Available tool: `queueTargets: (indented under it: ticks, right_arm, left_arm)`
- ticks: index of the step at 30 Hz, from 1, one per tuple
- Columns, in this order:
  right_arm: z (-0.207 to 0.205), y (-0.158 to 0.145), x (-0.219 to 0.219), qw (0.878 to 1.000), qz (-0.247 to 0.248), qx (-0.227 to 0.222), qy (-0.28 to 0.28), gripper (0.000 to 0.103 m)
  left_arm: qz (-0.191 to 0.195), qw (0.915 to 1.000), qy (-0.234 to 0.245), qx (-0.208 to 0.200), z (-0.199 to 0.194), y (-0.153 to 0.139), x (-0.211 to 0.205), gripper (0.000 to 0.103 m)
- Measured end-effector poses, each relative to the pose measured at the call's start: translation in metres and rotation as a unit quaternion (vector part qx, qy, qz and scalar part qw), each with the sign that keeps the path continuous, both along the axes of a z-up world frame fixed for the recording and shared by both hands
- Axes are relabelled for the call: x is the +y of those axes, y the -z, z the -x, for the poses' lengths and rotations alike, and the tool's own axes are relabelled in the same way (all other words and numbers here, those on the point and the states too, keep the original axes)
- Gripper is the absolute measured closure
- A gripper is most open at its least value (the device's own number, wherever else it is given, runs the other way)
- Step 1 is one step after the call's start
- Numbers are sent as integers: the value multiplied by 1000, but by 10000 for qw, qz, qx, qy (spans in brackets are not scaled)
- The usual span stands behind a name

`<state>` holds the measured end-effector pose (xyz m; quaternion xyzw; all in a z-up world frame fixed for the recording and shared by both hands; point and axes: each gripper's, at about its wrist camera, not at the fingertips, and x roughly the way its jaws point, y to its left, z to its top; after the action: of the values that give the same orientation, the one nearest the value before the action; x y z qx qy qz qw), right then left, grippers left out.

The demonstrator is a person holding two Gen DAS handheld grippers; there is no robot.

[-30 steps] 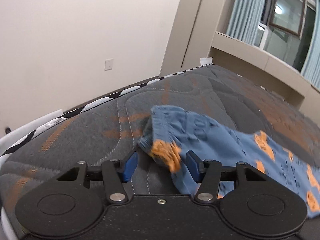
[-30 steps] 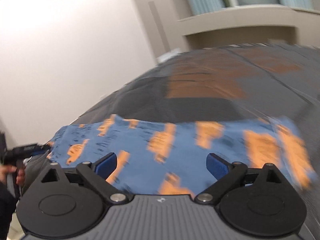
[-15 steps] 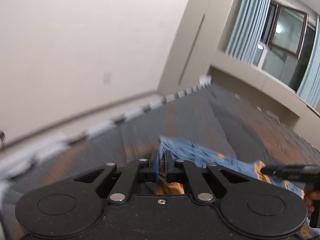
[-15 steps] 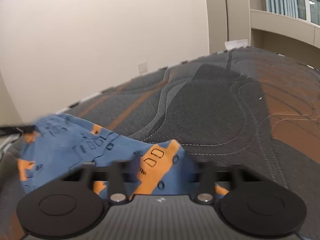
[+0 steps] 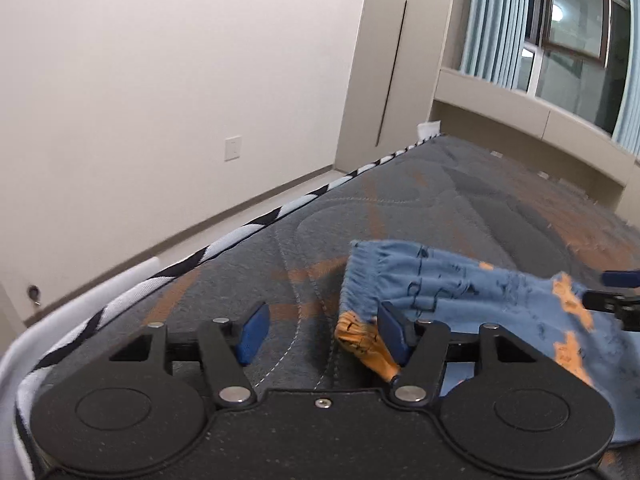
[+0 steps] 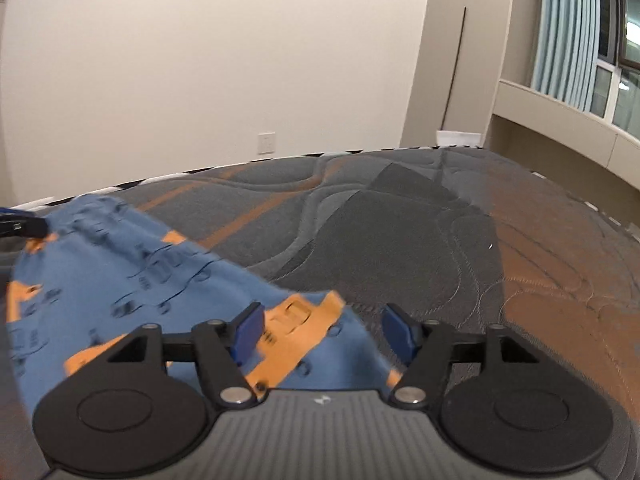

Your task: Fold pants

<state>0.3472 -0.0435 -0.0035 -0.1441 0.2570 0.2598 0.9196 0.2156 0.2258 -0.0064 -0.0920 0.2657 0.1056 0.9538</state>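
Blue pants with orange patches (image 5: 460, 284) lie on the dark grey mattress (image 5: 440, 200). In the left wrist view my left gripper (image 5: 324, 328) is open, and the gathered waistband end lies against its right blue pad (image 5: 394, 330). In the right wrist view the pants (image 6: 132, 276) spread to the left. My right gripper (image 6: 326, 330) is open, with an orange-patched corner of the cloth lying between the fingers. The right gripper's tip shows at the right edge of the left wrist view (image 5: 618, 300).
The mattress has a black-and-white striped edge (image 5: 224, 240) on the left, with a cream wall (image 5: 180, 80) beyond. A window ledge (image 5: 520, 104) and blue curtains (image 5: 496, 20) run along the far right. Bare quilted mattress (image 6: 500, 240) stretches to the right of the pants.
Both grippers, shut on the pants half a second ago, have opened and let go. The cloth now lies loose on the mattress between the fingers.
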Motion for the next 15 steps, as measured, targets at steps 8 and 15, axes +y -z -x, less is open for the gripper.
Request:
queueTargets:
  ticks: [8,15]
  right_arm:
    - [71,12,-24,9973,658,-298,-137,7]
    - [105,21,-110,9863,1225,-621,910,0]
  left_arm:
    - [-980,9934,517,-304,16,-12,-71,6]
    - [-2848,9535,971,162,-4,13,-146,4]
